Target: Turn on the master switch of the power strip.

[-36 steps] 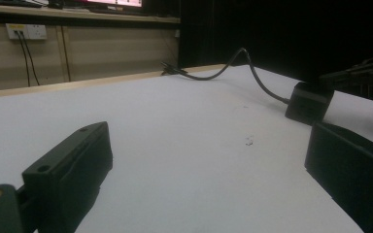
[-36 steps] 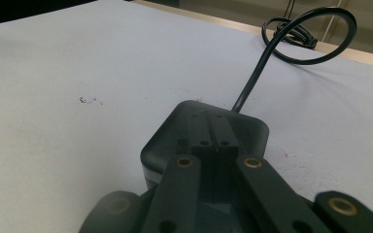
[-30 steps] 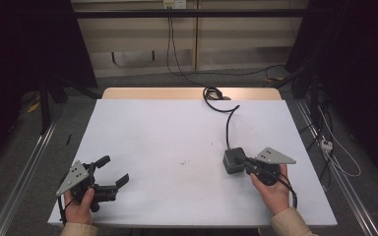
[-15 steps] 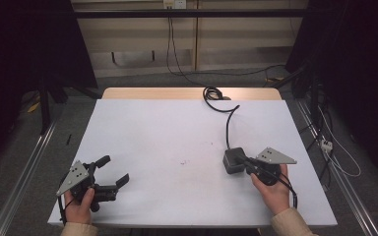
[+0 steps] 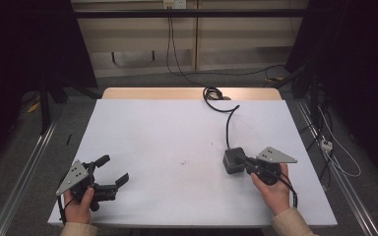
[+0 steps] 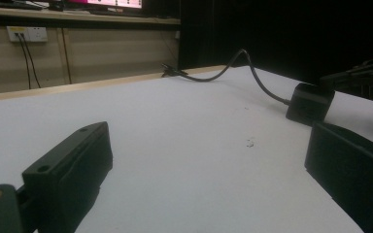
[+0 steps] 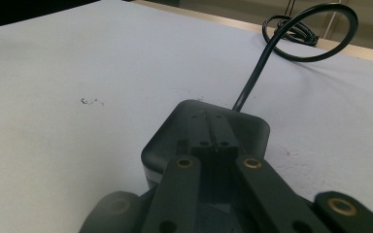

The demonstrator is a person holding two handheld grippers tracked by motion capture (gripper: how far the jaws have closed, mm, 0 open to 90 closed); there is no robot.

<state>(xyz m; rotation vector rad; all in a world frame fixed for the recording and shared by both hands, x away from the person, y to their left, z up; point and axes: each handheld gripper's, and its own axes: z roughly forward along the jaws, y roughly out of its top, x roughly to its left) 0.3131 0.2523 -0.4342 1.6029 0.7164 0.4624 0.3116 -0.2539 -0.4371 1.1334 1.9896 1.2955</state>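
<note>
Right gripper (image 7: 212, 141): jaws lie over the black box (image 7: 170, 141), hiding any contact with it. Cable (image 7: 301, 34): coil cut by top edge. Tabletop speck (image 5: 183, 162): too small to identify.

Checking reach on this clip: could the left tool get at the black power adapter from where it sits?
Probably yes: the left tool is open, and only bare table lies between it and the adapter, though the right tool already sits over it.

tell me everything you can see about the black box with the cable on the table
The black box is a small dark block with rounded corners and a matte, plastic-looking shell, lying flat on the white table near its right front. A black cable leaves its far side and curves to a coil at the table's back edge. The right hand-held gripper has its jaws close together over the box's top; whether they touch it is unclear.
</note>
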